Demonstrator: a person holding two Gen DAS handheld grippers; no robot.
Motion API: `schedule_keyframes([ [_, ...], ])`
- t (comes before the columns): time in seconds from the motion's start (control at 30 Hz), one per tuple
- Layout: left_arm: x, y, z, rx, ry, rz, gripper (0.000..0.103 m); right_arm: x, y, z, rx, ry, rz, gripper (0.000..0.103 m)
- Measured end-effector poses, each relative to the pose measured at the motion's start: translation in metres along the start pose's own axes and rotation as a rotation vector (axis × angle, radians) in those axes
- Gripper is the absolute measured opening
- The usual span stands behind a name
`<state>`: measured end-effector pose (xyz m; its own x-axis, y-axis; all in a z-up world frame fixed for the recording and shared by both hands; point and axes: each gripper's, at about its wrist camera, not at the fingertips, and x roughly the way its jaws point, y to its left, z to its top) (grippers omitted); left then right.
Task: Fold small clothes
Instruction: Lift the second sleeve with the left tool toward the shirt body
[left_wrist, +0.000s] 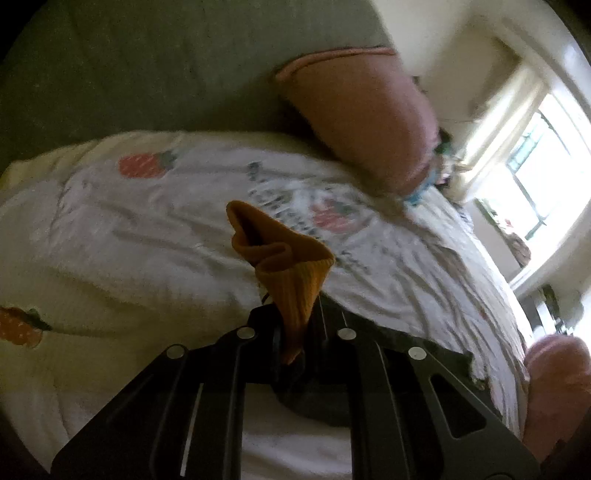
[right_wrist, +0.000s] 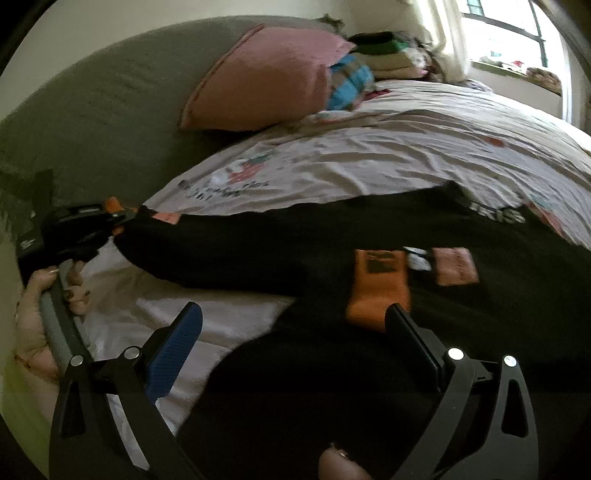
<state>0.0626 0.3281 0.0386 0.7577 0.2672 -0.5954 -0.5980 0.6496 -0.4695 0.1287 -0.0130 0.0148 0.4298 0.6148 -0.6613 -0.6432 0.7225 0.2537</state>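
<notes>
Lying across bedsheet (right_wrist: 369, 155), black garment (right_wrist: 295, 240); left gripper (left_wrist: 295, 314) pinching orange cuff (left_wrist: 284, 254); right gripper (right_wrist: 291, 332) gaping above garment.

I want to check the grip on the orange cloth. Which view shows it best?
The left wrist view: the orange cloth fills the centre, pinched in the shut left claw. The right wrist view shows that claw only small and blurred at the left edge, with a speck of orange beside it.
</notes>
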Motion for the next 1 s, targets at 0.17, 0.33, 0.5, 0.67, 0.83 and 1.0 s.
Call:
schedule_keyframes([
  [0.17, -0.026, -0.03, -0.007, 0.089, -0.05, -0.064, 0.004, -0.02, -0.032, -0.006, 0.075, -0.015, -0.041, 0.098],
  [0.33, -0.034, -0.051, -0.015, 0.121, -0.05, -0.118, 0.004, -0.045, -0.067, -0.014, 0.136, -0.041, -0.091, 0.098],
  [0.5, -0.042, -0.076, -0.019, 0.144, -0.058, -0.19, 0.004, -0.068, -0.101, -0.02, 0.203, -0.072, -0.126, 0.098],
  [0.67, -0.044, -0.104, -0.025, 0.179, -0.04, -0.243, 0.004, -0.088, -0.127, -0.027, 0.26, -0.099, -0.148, 0.098],
  [0.83, -0.048, -0.127, -0.032, 0.207, -0.022, -0.285, 0.002, -0.101, -0.141, -0.034, 0.293, -0.114, -0.151, 0.098],
  [1.0, -0.051, -0.15, -0.039, 0.249, -0.016, -0.303, 0.002, -0.109, -0.149, -0.037, 0.307, -0.128, -0.148, 0.098],
])
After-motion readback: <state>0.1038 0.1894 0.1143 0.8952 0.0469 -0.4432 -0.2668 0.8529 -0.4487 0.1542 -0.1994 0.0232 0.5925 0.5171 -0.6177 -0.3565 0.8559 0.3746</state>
